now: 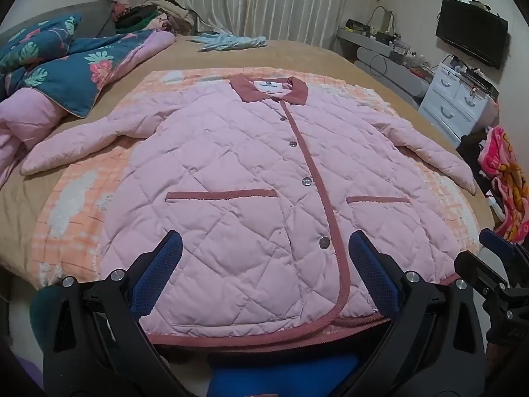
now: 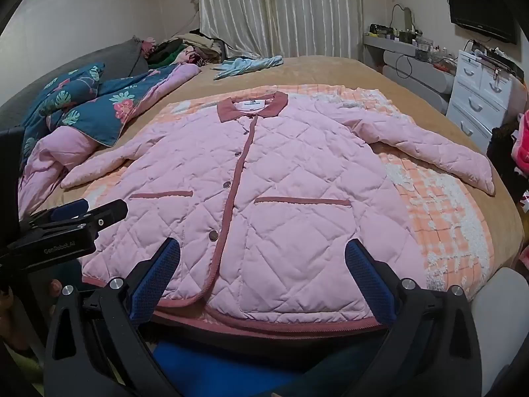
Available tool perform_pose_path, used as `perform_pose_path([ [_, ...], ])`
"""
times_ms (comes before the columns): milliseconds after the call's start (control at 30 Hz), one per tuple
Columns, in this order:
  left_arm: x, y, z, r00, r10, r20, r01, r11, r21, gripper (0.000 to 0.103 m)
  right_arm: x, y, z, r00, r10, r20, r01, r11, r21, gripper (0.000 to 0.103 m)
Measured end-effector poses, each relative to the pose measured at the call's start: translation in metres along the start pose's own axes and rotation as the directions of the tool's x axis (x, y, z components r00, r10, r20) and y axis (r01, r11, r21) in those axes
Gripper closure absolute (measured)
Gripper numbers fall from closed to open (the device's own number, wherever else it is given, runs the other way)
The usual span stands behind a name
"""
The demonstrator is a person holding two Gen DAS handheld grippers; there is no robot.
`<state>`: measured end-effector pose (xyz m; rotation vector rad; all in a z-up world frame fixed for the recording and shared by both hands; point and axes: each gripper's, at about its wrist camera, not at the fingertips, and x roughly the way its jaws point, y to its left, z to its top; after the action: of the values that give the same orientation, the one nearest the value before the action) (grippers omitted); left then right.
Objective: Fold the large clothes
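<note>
From the left wrist view, the pink quilted jacket (image 1: 251,178) lies flat and front-up on an orange checked blanket (image 1: 76,221) spread over the bed (image 1: 297,56), collar away from the camera and hem nearest. It is buttoned, both sleeves are stretched out to the sides, and no part of it is turned over on itself, so I judge that folding has not begun: everything from the sleeves inward is left to do. The left tool (image 1: 264,264) hangs over the near hem with its blue pads wide apart and nothing between them but air above the cloth. At the right edge the other tool shows only in part. Counted here: one jacket, two sleeves, two trimmed pockets, four metal snaps down the placket.

From the right wrist view, the same jacket (image 2: 264,192) fills the middle of the bed (image 2: 330,66), still a single flat layer. The right tool (image 2: 263,264) is likewise spread open above the hem, gripping nothing, and the left tool appears at the left edge, clear of the cloth. The snaps here count to four or perhaps five; the topmost, near the collar, is too small to be sure. Also in sight: one floral quilt (image 2: 82,109) bunched at the left, one pale blue garment (image 2: 246,64) further up the bed, one white drawer unit (image 2: 479,96) and one dark screen (image 2: 479,6) on the wall.
</note>
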<state>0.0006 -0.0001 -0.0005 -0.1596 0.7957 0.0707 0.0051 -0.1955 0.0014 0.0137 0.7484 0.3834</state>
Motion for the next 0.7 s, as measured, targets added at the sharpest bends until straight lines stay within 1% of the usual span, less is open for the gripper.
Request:
perform_pose_path([
  [100, 0.000, 0.000, 0.000, 1.000, -0.004, 0.003, 0.004, 1.000, -0.002, 0.009, 0.001, 0.000, -0.001, 1.000, 0.001, -0.009, -0.001, 1.000, 0.001, 0.004],
  [367, 0.001, -0.001, 0.000, 1.000, -0.009, 0.001, 0.009, 1.000, -0.001, 0.009, -0.003, 0.000, 0.000, 1.000, 0.004, -0.001, -0.004, 1.000, 0.007, 0.004],
  [400, 0.000, -0.008, 0.000, 1.000, -0.010, 0.001, 0.010, 1.000, 0.000, 0.009, -0.003, 0.000, 0.001, 1.000, 0.003, -0.001, -0.003, 1.000, 0.007, 0.004],
  [467, 0.001, -0.011, 0.000, 1.000, -0.008, 0.002, 0.008, 1.000, 0.001, 0.009, -0.001, 0.000, 0.004, 1.000, 0.002, -0.002, -0.002, 1.000, 0.008, 0.004],
  [533, 0.000, -0.009, -0.001, 1.000, -0.009, 0.006, 0.009, 1.000, 0.000, 0.009, -0.006, -0.002, -0.001, 1.000, 0.005, 0.006, -0.005, 1.000, 0.009, 0.004],
  [700, -0.004, -0.012, -0.001, 1.000, -0.016, 0.009, 0.016, 1.000, 0.001, 0.009, -0.008, -0.001, 0.000, 1.000, 0.007, 0.007, -0.007, 1.000, 0.007, 0.004],
])
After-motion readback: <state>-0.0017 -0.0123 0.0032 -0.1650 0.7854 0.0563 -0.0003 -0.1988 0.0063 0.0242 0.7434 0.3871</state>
